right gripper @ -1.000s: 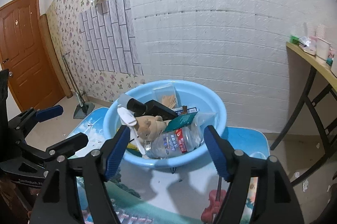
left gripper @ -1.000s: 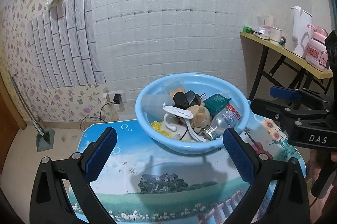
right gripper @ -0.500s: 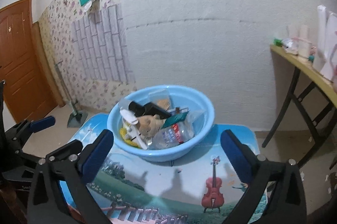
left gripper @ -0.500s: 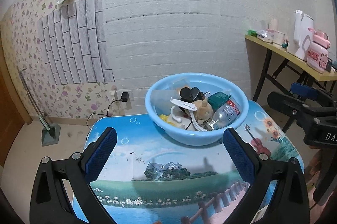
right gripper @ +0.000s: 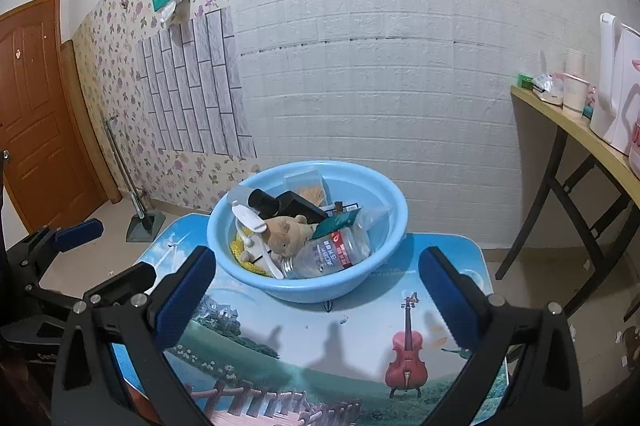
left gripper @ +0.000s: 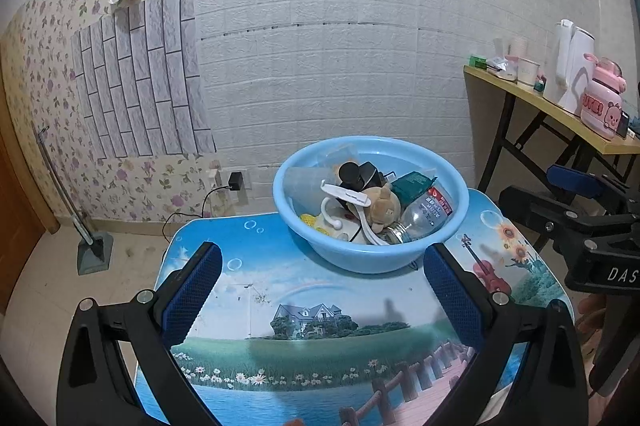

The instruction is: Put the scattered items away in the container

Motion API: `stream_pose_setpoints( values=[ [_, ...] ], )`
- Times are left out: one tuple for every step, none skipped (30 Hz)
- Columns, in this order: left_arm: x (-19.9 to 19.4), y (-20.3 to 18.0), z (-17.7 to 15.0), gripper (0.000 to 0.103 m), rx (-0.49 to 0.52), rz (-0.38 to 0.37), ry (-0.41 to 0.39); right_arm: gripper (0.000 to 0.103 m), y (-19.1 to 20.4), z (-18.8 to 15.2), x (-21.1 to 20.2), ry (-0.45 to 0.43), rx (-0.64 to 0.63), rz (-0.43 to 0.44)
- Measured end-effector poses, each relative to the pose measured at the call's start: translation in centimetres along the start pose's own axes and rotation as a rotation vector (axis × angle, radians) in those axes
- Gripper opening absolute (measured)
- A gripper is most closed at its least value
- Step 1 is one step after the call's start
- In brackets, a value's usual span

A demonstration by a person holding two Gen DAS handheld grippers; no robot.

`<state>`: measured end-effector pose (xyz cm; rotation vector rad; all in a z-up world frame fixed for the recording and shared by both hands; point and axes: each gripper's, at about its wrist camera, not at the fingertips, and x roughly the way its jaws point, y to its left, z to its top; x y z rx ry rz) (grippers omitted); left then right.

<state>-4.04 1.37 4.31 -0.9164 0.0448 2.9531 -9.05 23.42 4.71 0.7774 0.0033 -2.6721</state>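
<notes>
1. Basin (left gripper: 372, 254) — round, light blue plastic, upright
2. Plush toy (right gripper: 286, 232) — tan, lying on its side at the basin's middle
3. Clear bottle (right gripper: 334, 254) — red-and-white label, on its side against the basin's near wall, just beside the plush
4. Green packet (left gripper: 412, 184) — tilted, resting above the bottle
5. White plastic piece (left gripper: 346, 195) — lies across the heap left of the plush

Light-blue basin (right gripper: 384, 218) on a worktop (right gripper: 360, 354) printed with sky, meadow and red violin — tan plush toy (right gripper: 286, 232), red-labelled clear bottle (right gripper: 332, 252) inside.
</notes>
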Motion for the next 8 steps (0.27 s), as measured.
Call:
stream_pose_setpoints(
  values=[
    [0.10,0.07,0.01,0.101,-0.006,-0.001,0.003,0.103,-0.02,-0.06,0.07,0.004,-0.001,0.000],
    [0.25,0.11,0.01,0.101,-0.010,-0.004,0.005,0.103,0.00,-0.09,0.12,0.006,-0.001,-0.001],
    [0.27,0.21,-0.04,0.101,-0.014,-0.009,0.004,0.103,0.00,-0.15,0.17,0.008,-0.002,-0.002],
    [0.33,0.25,-0.09,0.101,-0.017,-0.010,0.003,0.103,-0.02,-0.21,0.24,0.009,-0.003,-0.001],
    [0.33,0.27,-0.13,0.101,-0.021,-0.010,0.002,0.103,-0.02,-0.24,0.31,0.012,-0.003,-0.001],
    [0.30,0.40,-0.19,0.101,-0.025,-0.006,-0.001,0.103,-0.04,-0.27,0.39,0.014,-0.002,-0.002],
    [0.33,0.41,-0.20,0.101,-0.028,-0.004,-0.001,0.103,-0.06,-0.34,0.48,0.016,-0.002,-0.001],
    [0.39,0.48,-0.19,0.101,-0.029,-0.004,0.002,0.103,-0.06,-0.42,0.58,0.021,-0.001,0.001]
  ],
)
